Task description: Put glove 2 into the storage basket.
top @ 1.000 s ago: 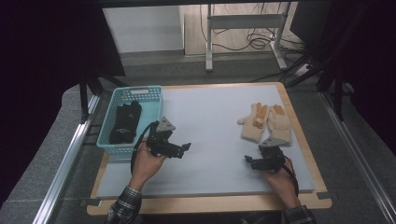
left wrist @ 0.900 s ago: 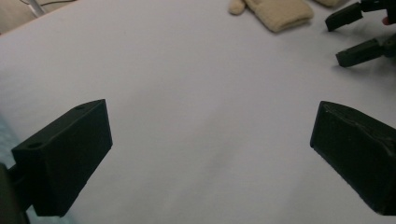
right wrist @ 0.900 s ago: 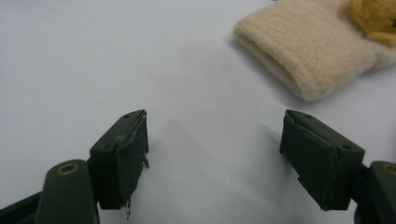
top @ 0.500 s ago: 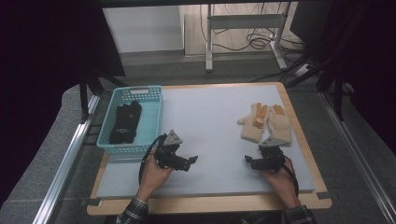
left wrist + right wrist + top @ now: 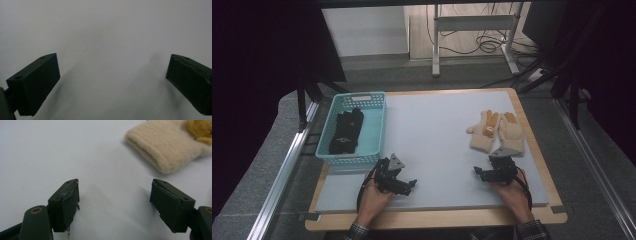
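Observation:
A pair of cream knitted gloves (image 5: 497, 132) with orange-tan fingertips lies flat at the right of the grey mat (image 5: 432, 125). Its cuff (image 5: 165, 152) shows in the right gripper view, beyond the jaws. My right gripper (image 5: 478, 173) rests low on the mat just in front of the gloves, open (image 5: 115, 200) with nothing between its jaws. My left gripper (image 5: 411, 184) sits low over the mat near the front left, open wide (image 5: 112, 82) over bare grey surface. A pair of black gloves (image 5: 346, 131) lies in the teal basket (image 5: 360, 95).
The basket stands at the mat's left edge, just behind my left hand. The mat lies on a wooden tabletop (image 5: 437, 217) with metal rails at both sides. Table legs and cables stand on the floor beyond the far edge.
My left gripper has come down and moved toward the front of the mat, away from the basket. The right gripper has stayed where it was.

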A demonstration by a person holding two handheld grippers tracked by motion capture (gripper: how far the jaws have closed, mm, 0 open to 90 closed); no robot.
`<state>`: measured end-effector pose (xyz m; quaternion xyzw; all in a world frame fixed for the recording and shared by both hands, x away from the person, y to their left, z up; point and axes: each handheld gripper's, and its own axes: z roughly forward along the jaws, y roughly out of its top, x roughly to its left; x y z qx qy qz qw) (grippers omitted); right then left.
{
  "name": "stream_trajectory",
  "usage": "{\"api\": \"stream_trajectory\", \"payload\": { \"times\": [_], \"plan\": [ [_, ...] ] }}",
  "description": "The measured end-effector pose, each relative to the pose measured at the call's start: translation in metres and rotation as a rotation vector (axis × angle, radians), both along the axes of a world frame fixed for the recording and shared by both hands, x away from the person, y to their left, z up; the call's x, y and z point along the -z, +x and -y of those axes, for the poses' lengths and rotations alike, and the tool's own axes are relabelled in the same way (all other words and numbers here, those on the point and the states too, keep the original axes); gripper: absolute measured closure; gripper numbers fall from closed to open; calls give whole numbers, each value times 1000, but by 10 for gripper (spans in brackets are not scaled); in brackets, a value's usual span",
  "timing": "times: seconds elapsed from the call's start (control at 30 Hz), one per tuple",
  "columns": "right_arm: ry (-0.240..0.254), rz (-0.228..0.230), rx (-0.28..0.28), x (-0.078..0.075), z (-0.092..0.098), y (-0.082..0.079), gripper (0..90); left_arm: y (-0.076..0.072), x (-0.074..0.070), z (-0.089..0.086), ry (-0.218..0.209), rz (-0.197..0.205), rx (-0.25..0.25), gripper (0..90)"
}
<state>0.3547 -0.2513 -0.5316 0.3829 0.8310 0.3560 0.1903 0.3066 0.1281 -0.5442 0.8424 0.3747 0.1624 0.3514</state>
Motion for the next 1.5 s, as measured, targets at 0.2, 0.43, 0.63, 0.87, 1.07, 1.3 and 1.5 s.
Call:
{"api": "stream_trajectory", "payload": {
  "times": [0.2, 0.43, 0.63, 0.87, 1.07, 1.3, 1.5],
  "plan": [
    [2, -1, 0, 0, 0, 0, 231, -2, 3, -2, 14, -15, -22, 0],
    [17, 2, -3, -1, 2, -1, 270, 1, 5, -5, -18, -62, -36, 0],
    [35, -3, 6, -7, 10, 0, 351, 1, 5, -5, -18, -62, -37, 0],
    [51, 8, 18, -27, 22, 12, 460, 1, 5, -5, -19, -62, -37, 0],
    [49, 13, 48, -40, 28, 39, 535, 1, 5, -5, -19, -63, -36, 0],
    [38, 32, 87, -47, 27, 75, 523, 1, 5, -5, -20, -63, -37, 0],
    [15, 37, 122, -46, 33, 98, 489, 1, 5, -5, -21, -63, -37, 0]
  ]
}}
